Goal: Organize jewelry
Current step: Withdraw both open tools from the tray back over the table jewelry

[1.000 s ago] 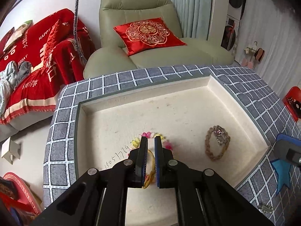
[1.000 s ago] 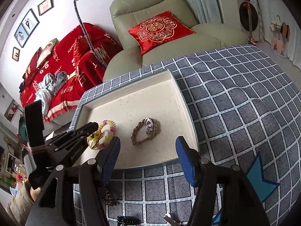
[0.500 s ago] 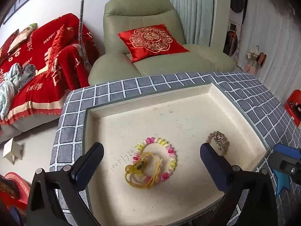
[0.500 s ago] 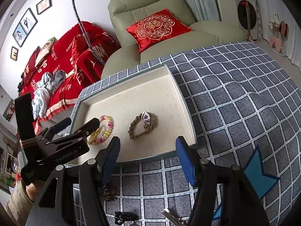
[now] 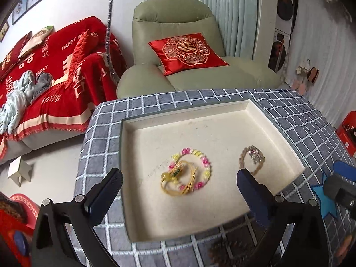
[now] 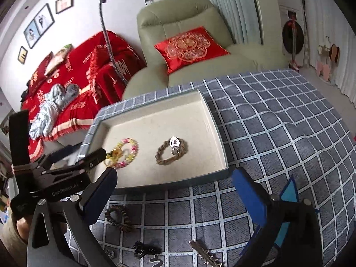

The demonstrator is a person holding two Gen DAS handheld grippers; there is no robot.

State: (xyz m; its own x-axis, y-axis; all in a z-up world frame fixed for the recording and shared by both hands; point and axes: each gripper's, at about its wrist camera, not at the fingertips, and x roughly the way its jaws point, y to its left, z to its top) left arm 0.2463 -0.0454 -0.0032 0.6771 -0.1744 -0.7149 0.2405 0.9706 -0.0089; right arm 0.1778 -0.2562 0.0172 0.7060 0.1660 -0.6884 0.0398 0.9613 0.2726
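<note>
Living room: pale green armchair point(image 5: 178, 51) and red-covered sofa point(image 5: 51, 73) behind a bench under a grey checked cloth point(image 5: 142, 104).

Left wrist view: the shallow cream-lined tray point(image 5: 142, 218) holds a pink-and-yellow beaded bracelet point(image 5: 203, 162) with a yellow cord bracelet point(image 5: 178, 185) lying on it, and apart to the right a braided tan bracelet with a silver charm point(image 5: 252, 155). The left tool point(image 5: 178, 184) stands wide, gripping nothing.

Right wrist view: the right tool point(image 6: 173, 191), its jaws just opened wider, is empty above the cloth. A dark beaded bracelet point(image 6: 118, 218) lies outside the tray, below its near rim.
</note>
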